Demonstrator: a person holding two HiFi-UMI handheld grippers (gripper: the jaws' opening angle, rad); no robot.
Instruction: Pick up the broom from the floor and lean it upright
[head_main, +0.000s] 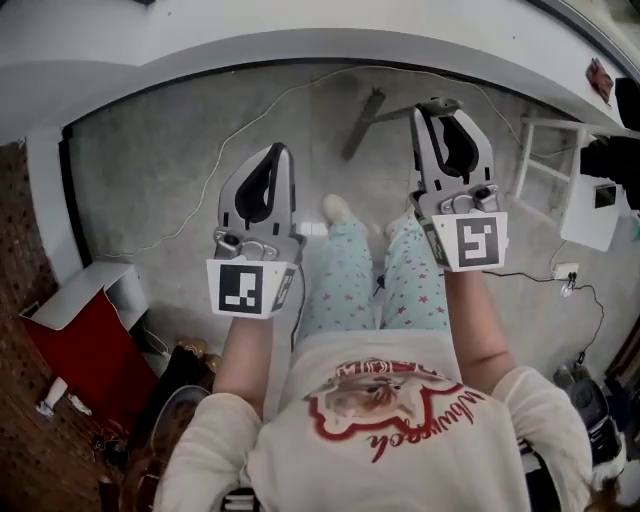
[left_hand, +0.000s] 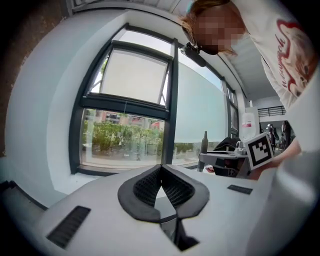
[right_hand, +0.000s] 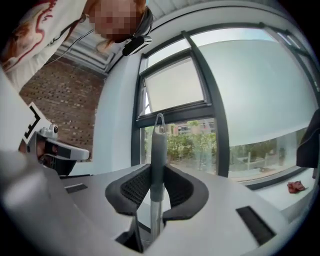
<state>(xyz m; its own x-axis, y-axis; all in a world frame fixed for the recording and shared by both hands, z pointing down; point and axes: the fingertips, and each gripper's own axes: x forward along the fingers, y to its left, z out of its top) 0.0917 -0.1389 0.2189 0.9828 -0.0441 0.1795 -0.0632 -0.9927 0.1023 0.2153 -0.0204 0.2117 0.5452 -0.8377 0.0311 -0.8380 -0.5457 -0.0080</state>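
Overhead, both grippers are held level in front of the person, above the grey floor (head_main: 180, 170), between the feet and the floor's far edge under the window wall (head_main: 300, 45).

Right gripper (head_main: 441, 108): the jaws are closed narrow on the broom (right_hand: 158, 150). The pads press the dark grip sleeve from both sides just under the hanging loop, and the bare metal shaft runs on below them. A grip this near the top end probably leaves the weight hanging beneath the jaws, so the shaft stands close to upright, as the right gripper view shows. A grey bar (head_main: 362, 125) toward the floor's far edge, just left of this gripper, is likely the broom's lower part. Whether it touches the floor cannot be told.

Left gripper (head_main: 279, 152): the jaw tips are together with nothing between them. It is held beside the right one and apart from the broom, presumably ready to steady the shaft.

Judged stage: pick-up done, leaning not yet done. The window wall ahead looks the nearest support.
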